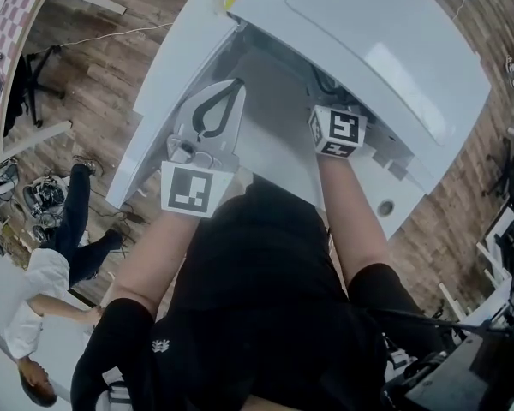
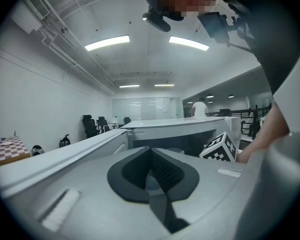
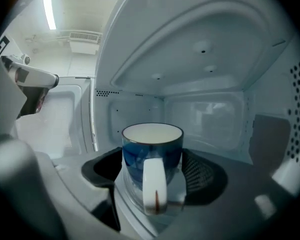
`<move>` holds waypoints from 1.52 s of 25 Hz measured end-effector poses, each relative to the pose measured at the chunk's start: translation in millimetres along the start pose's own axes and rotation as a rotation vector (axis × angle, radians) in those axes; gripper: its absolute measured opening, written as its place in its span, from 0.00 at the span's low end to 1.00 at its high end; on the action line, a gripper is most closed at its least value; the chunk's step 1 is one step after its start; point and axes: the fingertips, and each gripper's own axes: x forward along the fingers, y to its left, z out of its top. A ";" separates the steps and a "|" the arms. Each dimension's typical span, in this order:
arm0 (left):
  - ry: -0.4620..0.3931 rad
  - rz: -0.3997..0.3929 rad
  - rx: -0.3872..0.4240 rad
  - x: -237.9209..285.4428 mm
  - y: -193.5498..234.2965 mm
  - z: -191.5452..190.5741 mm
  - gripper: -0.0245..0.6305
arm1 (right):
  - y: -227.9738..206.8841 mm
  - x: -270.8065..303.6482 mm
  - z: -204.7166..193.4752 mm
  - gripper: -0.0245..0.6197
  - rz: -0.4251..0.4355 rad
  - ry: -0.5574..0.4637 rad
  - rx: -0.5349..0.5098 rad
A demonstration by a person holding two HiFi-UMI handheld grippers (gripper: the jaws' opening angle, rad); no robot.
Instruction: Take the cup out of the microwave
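A blue cup (image 3: 151,149) with a white handle facing the camera stands on the glass turntable inside the white microwave (image 3: 205,109). My right gripper (image 3: 152,165) reaches into the cavity. Its jaws stand wide on either side of the cup, and I see no pad pressing on it. From the head view only the right gripper's marker cube (image 1: 337,131) shows, under the microwave's top (image 1: 368,41); the cup is hidden there. My left gripper (image 1: 235,86) hovers by the open door (image 1: 158,101), shut and empty, and appears so in its own view too (image 2: 151,153).
The microwave door swings out to the left of the cavity. A person (image 1: 51,272) stands on the wooden floor at lower left. Office chairs (image 2: 90,126) and a checkered cloth (image 2: 7,149) sit far off.
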 end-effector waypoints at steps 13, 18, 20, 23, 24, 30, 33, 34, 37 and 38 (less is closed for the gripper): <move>0.020 -0.030 0.008 3.3 -3.1 -2.8 0.04 | -0.5 18.9 4.0 0.66 0.006 -0.013 -0.004; 0.027 -0.035 -0.001 2.8 -5.1 -3.5 0.04 | -1.6 24.5 2.7 0.66 -0.004 0.001 -0.012; 0.031 -0.048 0.012 3.3 -6.5 -3.4 0.04 | -3.3 25.6 1.8 0.66 -0.012 0.010 -0.026; 0.033 -0.045 0.014 1.8 -4.9 -2.7 0.04 | -2.8 26.2 1.5 0.66 -0.006 0.013 -0.039; 0.033 -0.042 0.013 1.0 -4.3 -2.2 0.04 | -2.0 25.9 1.5 0.65 -0.001 0.013 -0.041; 0.031 -0.028 0.011 -6.0 -4.2 2.9 0.04 | -0.1 18.4 0.7 0.65 0.010 0.022 -0.043; 0.024 -0.021 0.013 -8.9 -3.7 5.8 0.04 | -0.6 14.8 0.6 0.65 0.010 0.027 -0.036; 0.022 -0.022 0.020 -10.2 -4.5 6.8 0.04 | -0.4 12.8 1.0 0.65 0.009 0.027 -0.036; 0.019 -0.024 0.028 -15.9 -9.3 9.2 0.04 | 2.1 4.6 2.5 0.65 0.013 0.023 -0.041; 0.017 -0.026 0.030 -18.0 -11.0 10.2 0.04 | 3.0 1.6 3.0 0.65 0.014 0.021 -0.043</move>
